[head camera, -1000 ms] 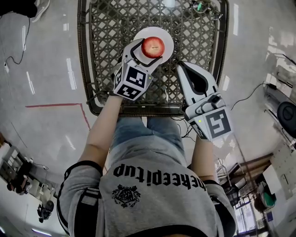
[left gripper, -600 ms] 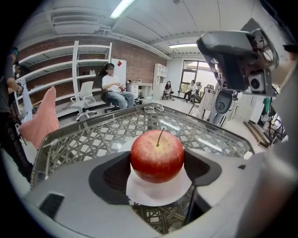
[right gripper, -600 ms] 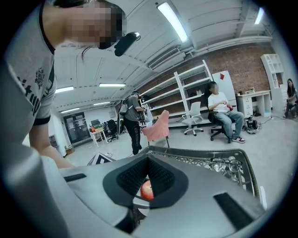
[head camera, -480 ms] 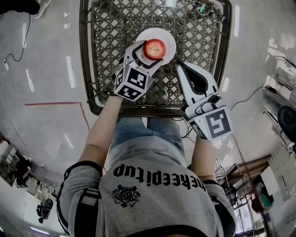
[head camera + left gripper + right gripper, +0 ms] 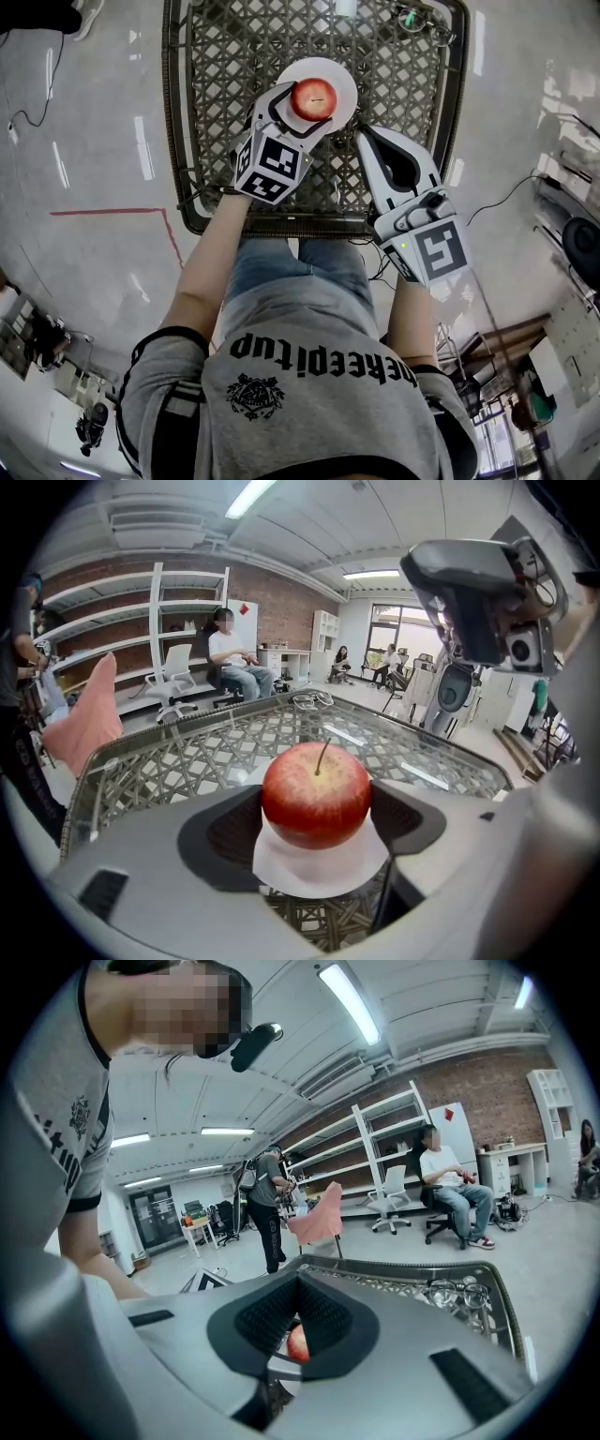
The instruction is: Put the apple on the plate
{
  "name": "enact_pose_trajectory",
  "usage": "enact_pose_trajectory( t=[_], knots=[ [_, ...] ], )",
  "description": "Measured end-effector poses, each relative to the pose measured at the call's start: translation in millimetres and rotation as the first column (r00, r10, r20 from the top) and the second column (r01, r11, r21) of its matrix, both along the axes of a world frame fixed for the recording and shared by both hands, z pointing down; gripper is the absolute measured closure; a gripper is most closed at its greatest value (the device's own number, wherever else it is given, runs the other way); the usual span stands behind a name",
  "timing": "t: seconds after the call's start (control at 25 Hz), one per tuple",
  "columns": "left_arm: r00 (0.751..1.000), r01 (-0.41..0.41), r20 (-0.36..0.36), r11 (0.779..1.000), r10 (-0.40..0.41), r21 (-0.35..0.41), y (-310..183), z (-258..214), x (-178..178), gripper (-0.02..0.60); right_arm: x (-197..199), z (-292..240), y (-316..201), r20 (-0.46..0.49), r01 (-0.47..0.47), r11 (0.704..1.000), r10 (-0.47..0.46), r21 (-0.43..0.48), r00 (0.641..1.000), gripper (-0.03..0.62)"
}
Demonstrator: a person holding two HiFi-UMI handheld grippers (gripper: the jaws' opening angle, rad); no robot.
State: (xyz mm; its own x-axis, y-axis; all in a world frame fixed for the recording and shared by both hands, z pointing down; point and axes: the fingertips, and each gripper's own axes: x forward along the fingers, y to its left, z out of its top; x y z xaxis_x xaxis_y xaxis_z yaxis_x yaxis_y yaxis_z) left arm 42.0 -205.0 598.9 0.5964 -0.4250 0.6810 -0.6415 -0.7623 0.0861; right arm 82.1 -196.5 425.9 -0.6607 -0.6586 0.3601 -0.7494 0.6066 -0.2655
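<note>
Two claws reached over a glass-topped lattice worktop (image 5: 216, 75) in the head view. The left claw (image 5: 307, 105) had its jaws closed against both sides of a red apple (image 5: 313, 96), which sat over the near part of a round white plate (image 5: 339, 73). From above I could not tell whether the apple rested on the plate or hung just over it. The right claw (image 5: 375, 146) lay just beside the plate on the person's right, near the worktop's front edge, with its jaws drawn together and nothing between them. A pair of glasses (image 5: 412, 14) lay at the far right corner of the worktop.

In the left gripper view, the apple (image 5: 316, 794) filled the space between the left claw's (image 5: 317, 825) dark pads, stem up, and each pad touched a side of the fruit. The plate (image 5: 319, 872) showed white right beneath it, with the worktop (image 5: 187, 761) stretching beyond. A seated person (image 5: 230, 658) and a pink cloth (image 5: 89, 719) were in the room behind.

In the right gripper view, the right claw (image 5: 298, 1321) was closed to a narrow slit and gripped nothing. Through that slit a sliver of the apple (image 5: 297, 1342) showed, with a bit of the plate (image 5: 284, 1371) below it. The glasses (image 5: 459, 1293) lay on the worktop (image 5: 412, 1283) past the jaws.
</note>
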Motion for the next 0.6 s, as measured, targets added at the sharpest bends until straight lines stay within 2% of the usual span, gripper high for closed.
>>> enact_pose_trajectory(
  t=[0.6],
  knots=[
    [0.999, 0.003, -0.054, 1.0, -0.003, 0.004, -1.0, -13.9, -3.0, 0.184, -5.2, -6.3, 5.6, 0.002, 0.003, 1.0, -0.003, 0.012, 1.0, 0.588]
  ],
)
